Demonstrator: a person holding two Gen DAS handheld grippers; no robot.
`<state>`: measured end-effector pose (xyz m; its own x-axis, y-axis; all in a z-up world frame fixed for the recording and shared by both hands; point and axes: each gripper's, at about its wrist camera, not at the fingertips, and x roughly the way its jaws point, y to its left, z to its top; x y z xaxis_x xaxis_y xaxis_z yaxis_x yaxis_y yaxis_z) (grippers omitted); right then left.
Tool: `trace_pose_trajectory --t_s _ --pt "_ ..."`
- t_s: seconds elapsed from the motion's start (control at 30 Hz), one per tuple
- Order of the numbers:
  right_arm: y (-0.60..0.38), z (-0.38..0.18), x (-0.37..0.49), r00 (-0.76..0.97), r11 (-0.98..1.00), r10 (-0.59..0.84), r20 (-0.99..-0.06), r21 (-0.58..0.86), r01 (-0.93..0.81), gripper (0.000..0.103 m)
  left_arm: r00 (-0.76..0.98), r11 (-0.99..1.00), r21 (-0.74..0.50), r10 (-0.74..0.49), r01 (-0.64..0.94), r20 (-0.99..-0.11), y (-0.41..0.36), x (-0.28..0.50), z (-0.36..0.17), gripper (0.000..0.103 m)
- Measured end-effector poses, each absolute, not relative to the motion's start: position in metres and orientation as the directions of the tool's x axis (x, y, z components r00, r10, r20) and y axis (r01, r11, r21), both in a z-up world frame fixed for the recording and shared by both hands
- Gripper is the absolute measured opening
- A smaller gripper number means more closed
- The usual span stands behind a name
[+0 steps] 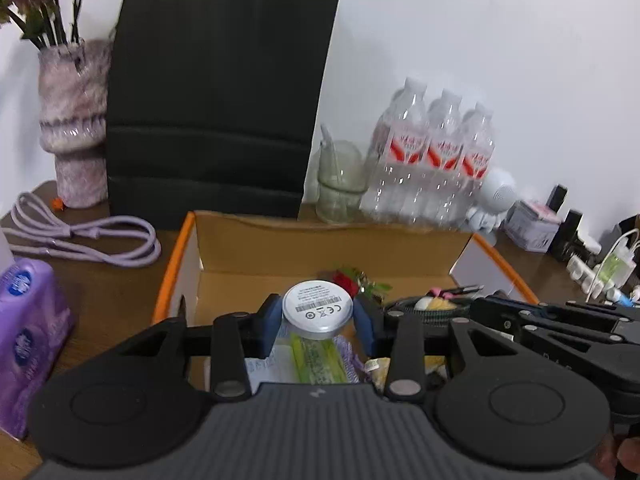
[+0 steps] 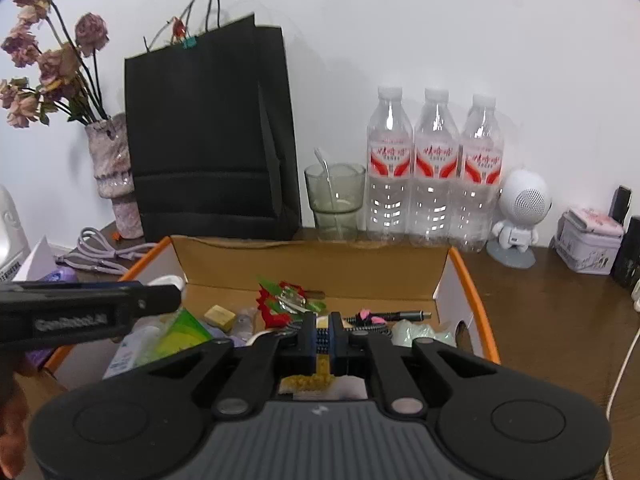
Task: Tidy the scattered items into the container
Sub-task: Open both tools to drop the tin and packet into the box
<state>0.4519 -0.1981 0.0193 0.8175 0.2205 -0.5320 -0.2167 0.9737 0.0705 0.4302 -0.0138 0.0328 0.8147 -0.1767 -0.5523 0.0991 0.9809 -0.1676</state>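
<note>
Left wrist view: my left gripper (image 1: 318, 314) clamps the round silver puck (image 1: 317, 309) between its jaws, held over the cardboard box (image 1: 340, 240) for dropping in; my right gripper (image 2: 325, 338) is pinched nearly closed, whether on anything I cannot tell.

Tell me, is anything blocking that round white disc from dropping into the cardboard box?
Nothing visible does. The left hand-held gripper holds the round white disc over the open cardboard box; below lie only items already in it, like the green packet.
</note>
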Motion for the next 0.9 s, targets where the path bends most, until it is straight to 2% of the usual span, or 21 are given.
trace_pose_trajectory --t_s 0.13,0.17,0.2,0.27,0.33,0.37,0.53,0.7,0.9 --pt "-0.198 0.012 0.456 0.809 0.974 0.217 -0.546 0.066 -0.217 0.007 0.802 0.982 -0.155 -0.176 0.105 -0.571 -0.017 0.433 0.026 0.043" --pt "-0.199 0.012 0.456 0.807 0.974 0.216 -0.549 0.069 -0.215 0.010 0.799 0.984 -0.147 -0.171 0.104 -0.577 -0.018 0.432 0.025 0.054" --pt "-0.199 0.011 0.455 0.805 0.975 0.215 -0.553 0.070 -0.213 0.012 0.798 0.985 -0.139 -0.166 0.104 -0.579 -0.018 0.431 0.026 0.070" --pt "-0.200 0.012 0.451 0.805 0.974 0.214 -0.554 0.066 -0.215 0.023 0.810 0.986 -0.123 -0.160 0.109 -0.564 -0.018 0.424 0.029 0.090" --pt "-0.201 0.016 0.444 0.810 0.976 0.206 -0.549 0.058 -0.209 0.058 0.824 0.990 -0.099 -0.139 0.101 -0.550 -0.019 0.416 0.035 0.098" --pt "-0.202 0.018 0.440 0.816 0.979 0.191 -0.546 0.046 -0.199 0.062 0.830 0.991 -0.088 -0.130 0.097 -0.543 -0.019 0.412 0.038 0.103" --pt "-0.211 0.031 0.411 0.827 0.984 0.159 -0.540 0.023 -0.175 0.102 0.841 0.989 -0.093 -0.148 0.117 -0.521 -0.011 0.377 0.054 0.103" --pt "-0.221 0.048 0.361 0.836 0.983 0.170 -0.521 0.027 -0.183 0.103 0.863 0.991 -0.066 -0.136 0.119 -0.486 -0.007 0.323 0.064 0.103" --pt "-0.228 0.061 0.294 0.843 0.983 0.178 -0.507 0.056 -0.174 0.103 0.864 0.988 -0.101 -0.153 0.119 -0.480 -0.003 0.254 0.068 0.103"
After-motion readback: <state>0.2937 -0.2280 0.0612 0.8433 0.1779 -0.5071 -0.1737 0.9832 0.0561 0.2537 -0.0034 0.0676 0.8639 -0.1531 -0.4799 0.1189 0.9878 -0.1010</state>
